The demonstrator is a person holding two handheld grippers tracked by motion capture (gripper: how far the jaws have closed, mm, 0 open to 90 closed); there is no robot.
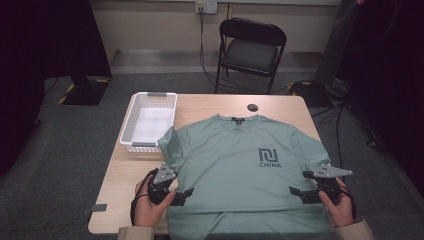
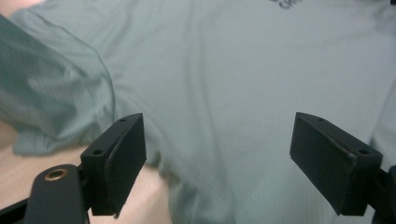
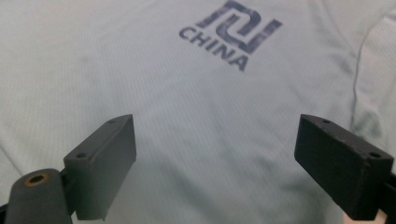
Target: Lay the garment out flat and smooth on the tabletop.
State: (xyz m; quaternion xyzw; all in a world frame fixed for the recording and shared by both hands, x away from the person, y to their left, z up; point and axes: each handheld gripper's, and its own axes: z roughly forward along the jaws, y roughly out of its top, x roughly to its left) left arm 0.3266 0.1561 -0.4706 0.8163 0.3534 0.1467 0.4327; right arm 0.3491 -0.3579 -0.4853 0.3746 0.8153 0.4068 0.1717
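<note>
A sage-green T-shirt [image 1: 240,165] lies flat and face up on the wooden table [image 1: 125,175], collar toward the far edge, with a dark "CHINA" logo [image 1: 270,157] on its chest. My left gripper [image 1: 184,195] hovers over the shirt's lower left side, jaws wide apart with nothing between them. In the left gripper view the shirt's body [image 2: 224,93] and its folded left sleeve [image 2: 51,98] lie beyond the jaws. My right gripper [image 1: 298,193] is open over the lower right side. The right gripper view looks along its spread jaws at the logo [image 3: 231,35].
A white plastic basket [image 1: 148,120] stands on the table's far left corner, touching the shirt's sleeve. A small dark round object [image 1: 253,107] lies near the far edge. A black folding chair [image 1: 252,50] stands beyond the table, and cables run across the floor at the right.
</note>
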